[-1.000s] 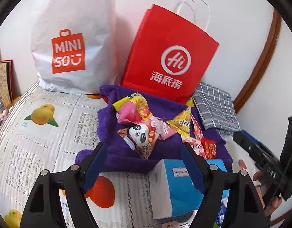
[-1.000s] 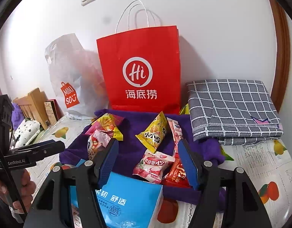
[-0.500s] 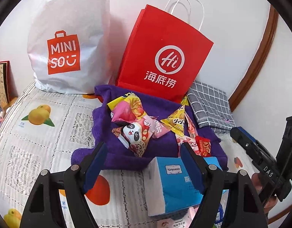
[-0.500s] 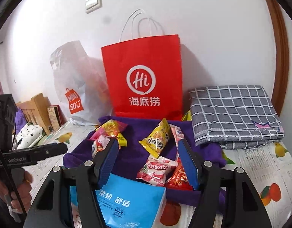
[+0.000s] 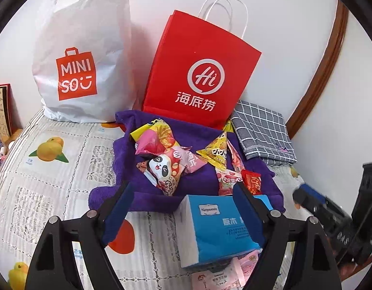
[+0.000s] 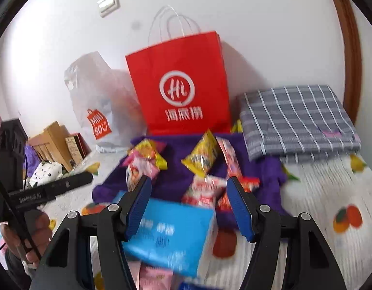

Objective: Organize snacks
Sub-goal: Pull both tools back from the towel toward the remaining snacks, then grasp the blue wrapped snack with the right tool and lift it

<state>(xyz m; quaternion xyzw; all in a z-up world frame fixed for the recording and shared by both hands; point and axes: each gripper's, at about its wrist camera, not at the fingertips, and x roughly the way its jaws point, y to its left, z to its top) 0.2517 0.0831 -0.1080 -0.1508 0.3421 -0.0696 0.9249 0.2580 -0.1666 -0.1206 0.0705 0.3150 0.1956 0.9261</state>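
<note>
Several snack packets lie on a purple towel (image 5: 203,135) (image 6: 176,169): a panda packet (image 5: 164,169), a pink and yellow packet (image 5: 157,137) (image 6: 147,154), a yellow triangular packet (image 5: 215,154) (image 6: 200,159) and red packets (image 5: 251,181) (image 6: 205,191). My left gripper (image 5: 183,200) is open and empty, in front of the towel's near edge. My right gripper (image 6: 189,198) is open and empty, above a blue tissue pack (image 6: 169,236) (image 5: 222,229). The right wrist view is blurred.
A red paper bag (image 5: 200,77) (image 6: 181,84) and a white MINISO bag (image 5: 82,55) (image 6: 99,106) stand against the wall. A folded grey checked cloth (image 5: 263,133) (image 6: 297,118) lies at the right. Pink packets (image 5: 222,273) lie under the tissue pack. Books and a wooden box (image 6: 55,142) are at the left.
Both grippers have pulled back and risen a little; the towel and bags sit smaller and farther in both views. The right view tilted and blurred. Nothing was picked up.
</note>
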